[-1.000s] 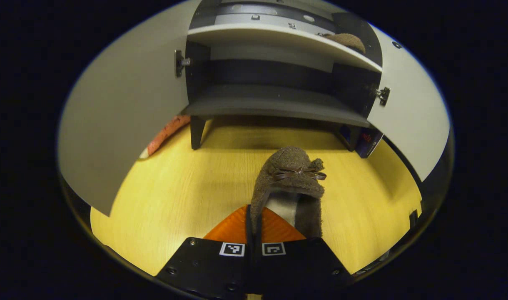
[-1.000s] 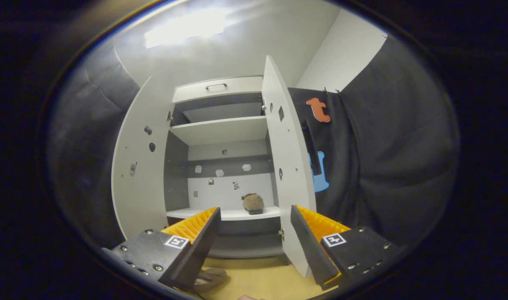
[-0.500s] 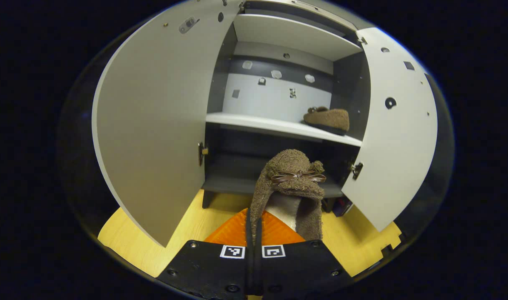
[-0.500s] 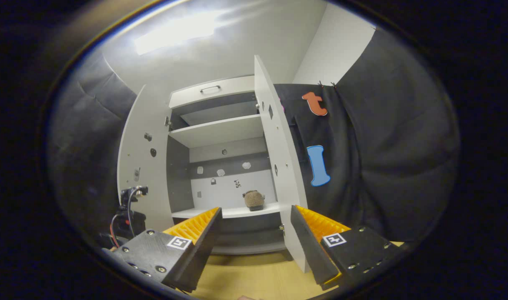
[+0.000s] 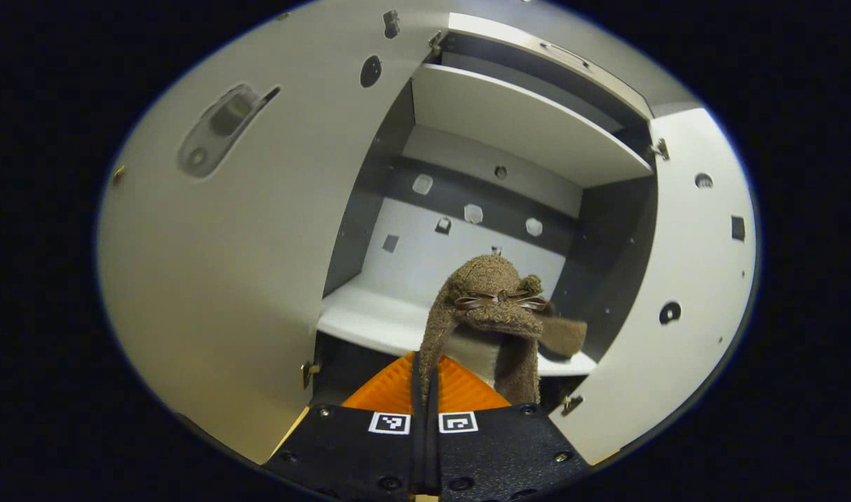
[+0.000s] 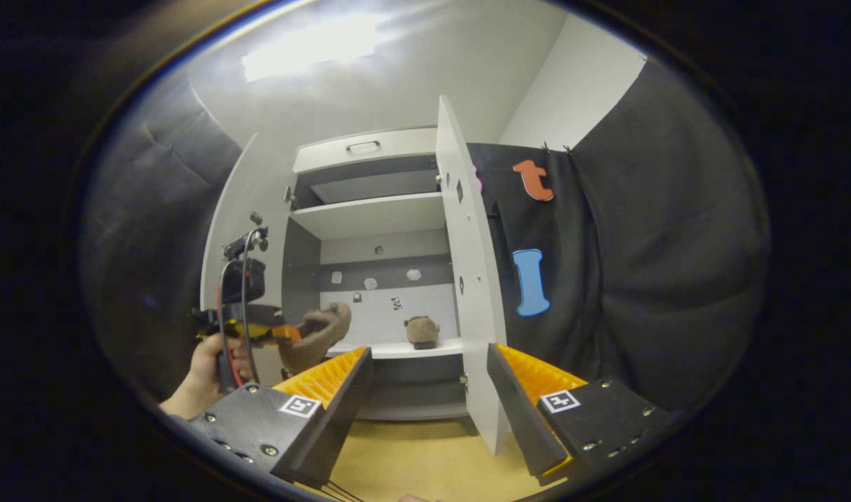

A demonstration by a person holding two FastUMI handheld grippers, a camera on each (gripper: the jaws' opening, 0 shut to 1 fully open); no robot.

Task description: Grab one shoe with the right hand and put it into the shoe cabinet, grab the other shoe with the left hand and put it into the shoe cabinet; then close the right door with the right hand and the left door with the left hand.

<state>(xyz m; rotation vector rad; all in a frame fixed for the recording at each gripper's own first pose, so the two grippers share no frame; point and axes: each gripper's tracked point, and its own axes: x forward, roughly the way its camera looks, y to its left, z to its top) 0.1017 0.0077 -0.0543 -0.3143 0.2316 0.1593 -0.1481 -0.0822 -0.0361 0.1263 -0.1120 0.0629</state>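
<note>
My left gripper (image 5: 425,373) is shut on the heel edge of a brown fuzzy slipper (image 5: 488,314) with a small bow, held up in front of the open shoe cabinet. The slipper's toe points at the white middle shelf (image 5: 370,321). The second brown slipper (image 5: 563,335) lies on that shelf at the right, partly hidden behind the held one. In the right gripper view the shelved slipper (image 6: 423,331) sits by the right door, and a hand (image 6: 202,369) holds the left gripper (image 6: 254,331) with its slipper (image 6: 321,335) near the shelf's left side. My right gripper (image 6: 425,390) is open, farther back.
Both cabinet doors stand open: the left door (image 5: 223,244) close beside my left gripper, the right door (image 5: 676,279) opposite. The right door (image 6: 471,279) juts towards my right gripper. An upper shelf (image 6: 370,213) and a drawer (image 6: 363,146) sit above. The wooden floor (image 6: 411,460) lies below.
My left gripper has risen and moved in towards the middle shelf with the slipper. It has come into the right gripper view at the left. My right gripper has barely moved.
</note>
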